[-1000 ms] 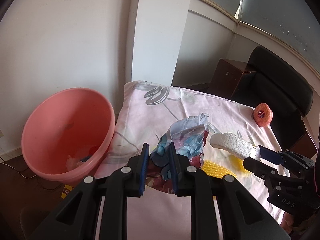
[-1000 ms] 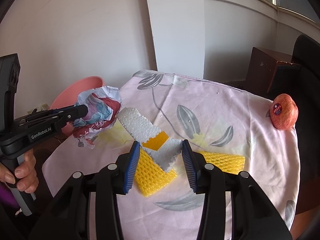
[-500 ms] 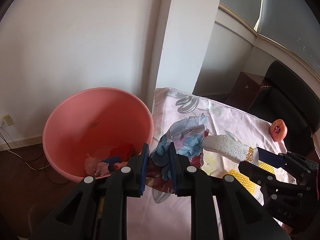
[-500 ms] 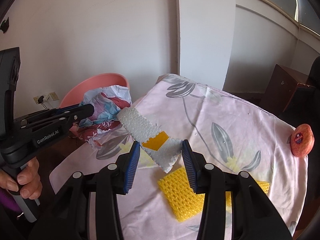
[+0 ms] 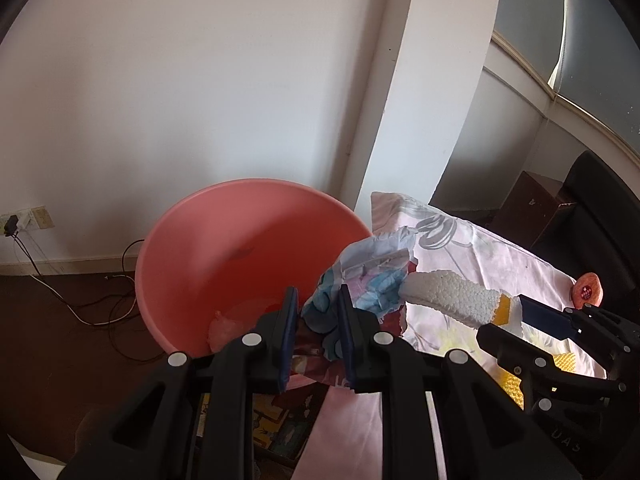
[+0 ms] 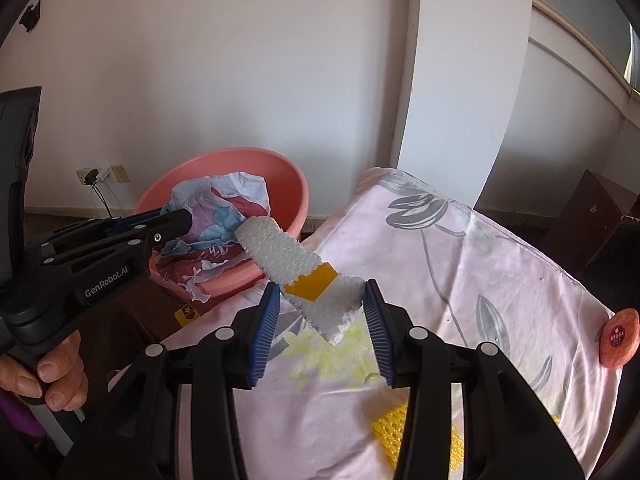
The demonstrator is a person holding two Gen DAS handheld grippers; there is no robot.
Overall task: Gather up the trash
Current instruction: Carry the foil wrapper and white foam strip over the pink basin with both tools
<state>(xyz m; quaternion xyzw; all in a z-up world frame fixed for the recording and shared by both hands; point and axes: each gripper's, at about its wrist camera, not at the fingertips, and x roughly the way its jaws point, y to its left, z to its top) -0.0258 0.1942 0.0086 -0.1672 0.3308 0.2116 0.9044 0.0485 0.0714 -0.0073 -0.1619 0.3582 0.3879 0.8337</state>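
I am in the carrying step, both loads lifted and heading for the pink basin [image 5: 248, 248] that stands just off the table's left edge; some scraps already lie in its bottom. My left gripper [image 5: 316, 336] is pinched tight on the crumpled printed paper [image 5: 372, 276], which hangs at the basin's near rim, partly over the opening in the right wrist view; my left hand [image 6: 56, 376] wraps the handle below it. My right gripper [image 6: 322, 332] is clamped part-way on the white foam piece [image 6: 288, 252] with its yellow tape patch, the foam's free end poking out towards the basin and just touching the paper; it sits above the table's [image 6: 500, 280] left edge, not yet over the basin. A yellow foam net [image 6: 390, 436] lies on the cloth near the table's front edge, and a red fruit [image 6: 618, 338] rests at the right edge; that I judge no trash. Next I should bring each load fully over the basin before spreading the jaws, left first, so nothing drops on the floor.
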